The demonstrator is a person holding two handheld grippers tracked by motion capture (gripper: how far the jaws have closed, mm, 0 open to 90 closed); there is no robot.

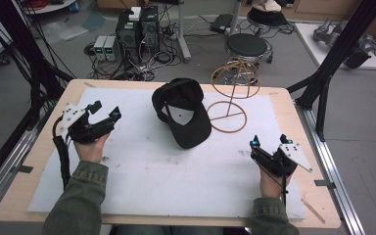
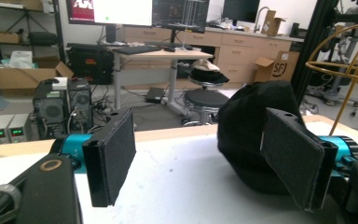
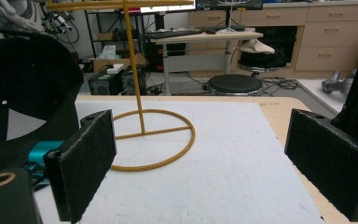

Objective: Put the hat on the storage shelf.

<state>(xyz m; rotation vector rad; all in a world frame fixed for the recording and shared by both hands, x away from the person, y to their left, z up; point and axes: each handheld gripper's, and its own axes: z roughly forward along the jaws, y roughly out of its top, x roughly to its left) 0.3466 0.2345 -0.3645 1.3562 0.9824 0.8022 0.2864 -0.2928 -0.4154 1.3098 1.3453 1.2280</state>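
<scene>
A black cap [image 1: 183, 111] lies upside down on the white mat, its brim toward me. Just right of it stands a gold wire hat stand [image 1: 230, 95] with a round base and a globe-shaped top. My left gripper [image 1: 105, 110] hovers open at the table's left, aimed at the cap [image 2: 251, 135], which sits beyond its right jaw; nothing lies between the pads. At the right front, my right gripper [image 1: 270, 141] is open and empty. Its own view looks past its jaws at the stand's base [image 3: 154, 140], with the cap [image 3: 25, 93] at far left.
The white mat [image 1: 156, 166] covers most of the wooden table [image 1: 29, 161]. Black frame posts [image 1: 338, 54] rise at the right back corner. A stool [image 1: 246, 46], computers [image 1: 137, 29] and tangled cables stand on the floor behind the table.
</scene>
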